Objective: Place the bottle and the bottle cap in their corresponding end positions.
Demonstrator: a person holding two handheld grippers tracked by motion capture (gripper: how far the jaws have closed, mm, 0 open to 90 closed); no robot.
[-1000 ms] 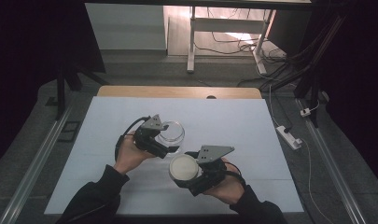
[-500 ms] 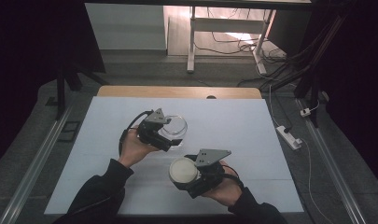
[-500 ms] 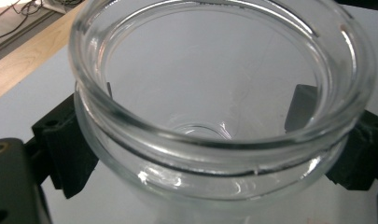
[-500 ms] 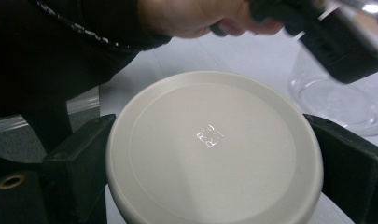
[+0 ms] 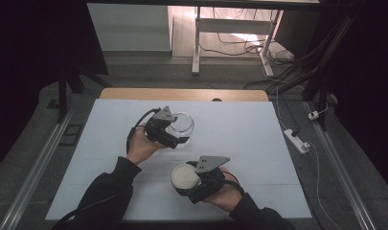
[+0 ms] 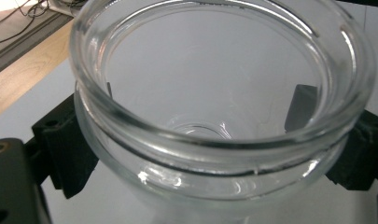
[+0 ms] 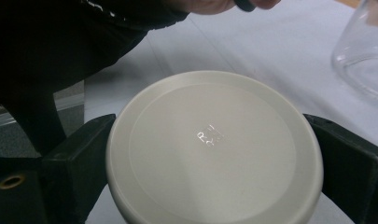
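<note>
white sheeting covers the counter, with a wooden strip along its far edge and dark floor and loose cables beyond it. near the middle of the counter the left gripper holds a clear glass jar; in the left gripper view the jar sits between the two black jaws, which press against its sides just under the thick rim, its open mouth tilted toward the camera and its inside empty. closer to the person, the right gripper carries a round cream lid; in the right gripper view the lid lies flat-face up between the jaws, pinched at its edge on both sides, with a small embossed mark near its centre. lid and jar are near each other but apart, the lid on the person's side of the jar. a dark sleeve leads up to the left hand.
</note>
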